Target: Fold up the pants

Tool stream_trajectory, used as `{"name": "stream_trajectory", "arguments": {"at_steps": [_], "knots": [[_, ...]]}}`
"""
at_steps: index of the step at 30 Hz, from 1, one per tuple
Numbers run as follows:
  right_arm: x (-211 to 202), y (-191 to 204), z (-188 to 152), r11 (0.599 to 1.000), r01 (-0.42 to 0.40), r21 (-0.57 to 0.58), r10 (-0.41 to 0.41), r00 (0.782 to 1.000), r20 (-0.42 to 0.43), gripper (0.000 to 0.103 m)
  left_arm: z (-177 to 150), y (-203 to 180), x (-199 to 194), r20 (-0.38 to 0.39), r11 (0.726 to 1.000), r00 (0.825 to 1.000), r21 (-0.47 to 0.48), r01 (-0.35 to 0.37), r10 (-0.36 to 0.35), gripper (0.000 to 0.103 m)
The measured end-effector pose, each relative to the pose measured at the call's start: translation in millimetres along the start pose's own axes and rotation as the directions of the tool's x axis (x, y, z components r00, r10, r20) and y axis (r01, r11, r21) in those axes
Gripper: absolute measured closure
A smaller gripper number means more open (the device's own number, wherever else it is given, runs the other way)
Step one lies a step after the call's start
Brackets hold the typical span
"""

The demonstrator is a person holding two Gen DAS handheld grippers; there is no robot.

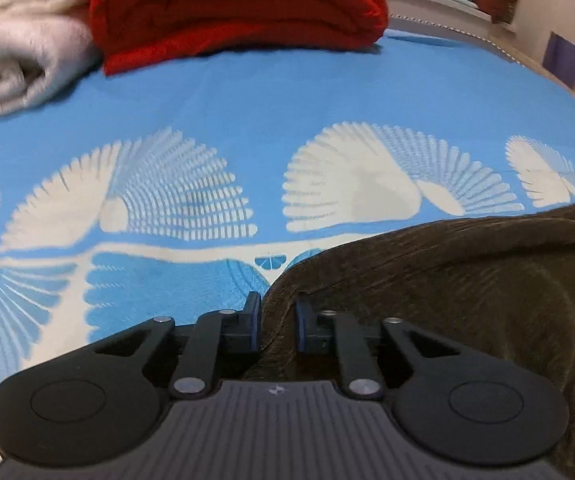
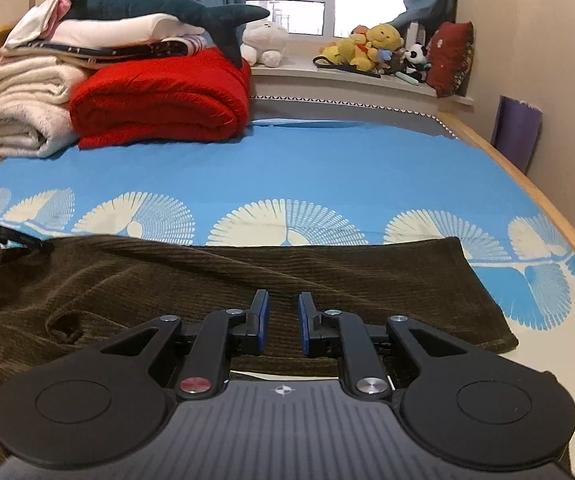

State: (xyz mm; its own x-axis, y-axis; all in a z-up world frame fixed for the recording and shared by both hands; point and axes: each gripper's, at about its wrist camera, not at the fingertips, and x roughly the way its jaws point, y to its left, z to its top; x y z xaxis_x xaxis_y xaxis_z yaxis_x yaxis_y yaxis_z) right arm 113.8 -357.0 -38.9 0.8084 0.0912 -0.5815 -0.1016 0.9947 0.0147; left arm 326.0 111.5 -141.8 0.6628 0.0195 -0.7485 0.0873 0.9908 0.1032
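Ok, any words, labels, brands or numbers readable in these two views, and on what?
None can be read.
Right tool: a small compass-like mark on its body, no letters.
Left tool: the same mark, no letters.
Red cushion on the windowsill: small pale marks, too blurred to read.

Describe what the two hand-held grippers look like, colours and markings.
Both look alike. The left hand-held gripper and the right hand-held gripper are matte black, with two round side discs, a ribbed grey body bearing a small compass-like mark, linkage arms with silver pins and blue finger pads. One pin on the right one is red.
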Motion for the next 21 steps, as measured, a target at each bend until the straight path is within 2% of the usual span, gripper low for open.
{"name": "stream_trajectory", "arguments": {"at_steps": [3, 6, 10, 12, 15, 17, 19, 20, 21], "knots": [[-0.1, 1.4, 0.5, 1.0, -0.004, 0.008, 0.004, 1.0, -0.001, 0.087, 2.1, -12.5, -30.2, 0.018, 0.999, 0.999, 0.036, -0.027, 0.026, 0.088], [-0.7, 2.5, 1.1, 1.0, 0.012, -0.001, -0.012, 1.0, 0.004, 0.087, -3.5, -26.0, -61.6, -0.013, 0.998, 1.0, 0.048, -0.027, 0.028, 0.089], [-6.0, 2.5, 0.4, 1.0, 0.023, 0.013, -0.023, 1.0, 0.011, 0.087, -27.3, -55.0, -125.1, -0.025, 0.988, 0.999, 0.15, -0.032, 0.036, 0.09], [-12.4, 3.0, 0.4, 0.999, 0.032, 0.03, -0.032, 0.999, 0.023, 0.087, -45.3, -63.9, -162.9, -0.034, 0.988, 0.999, 0.154, 0.001, 0.005, 0.091], [-24.8, -0.5, -3.0, 0.997, 0.038, 0.072, -0.041, 0.999, 0.036, 0.087, -77.9, -71.1, -213.1, -0.062, 0.991, 0.995, 0.104, 0.082, -0.075, 0.092], [-34.0, -3.0, -7.8, 0.995, 0.037, 0.092, -0.04, 0.998, 0.038, 0.087, -103.1, -78.8, -235.3, -0.075, 0.989, 0.993, 0.109, 0.098, -0.09, 0.093], [-42.8, -5.3, -13.6, 0.994, 0.033, 0.104, -0.037, 0.999, 0.038, 0.087, -125.2, -83.3, -237.0, -0.137, 0.986, 0.984, 0.11, 0.126, -0.11, 0.09], [-46.5, -6.5, -16.6, 0.994, 0.031, 0.107, -0.035, 0.999, 0.033, 0.087, -134.6, -81.7, -230.3, -0.2, 0.984, 0.97, 0.091, 0.156, -0.135, 0.087], [-50.2, -7.9, -20.4, 0.994, 0.03, 0.109, -0.033, 0.999, 0.026, 0.087, -139.7, -73.6, -223.5, -0.257, 0.982, 0.95, 0.017, 0.187, -0.177, 0.086]]}}
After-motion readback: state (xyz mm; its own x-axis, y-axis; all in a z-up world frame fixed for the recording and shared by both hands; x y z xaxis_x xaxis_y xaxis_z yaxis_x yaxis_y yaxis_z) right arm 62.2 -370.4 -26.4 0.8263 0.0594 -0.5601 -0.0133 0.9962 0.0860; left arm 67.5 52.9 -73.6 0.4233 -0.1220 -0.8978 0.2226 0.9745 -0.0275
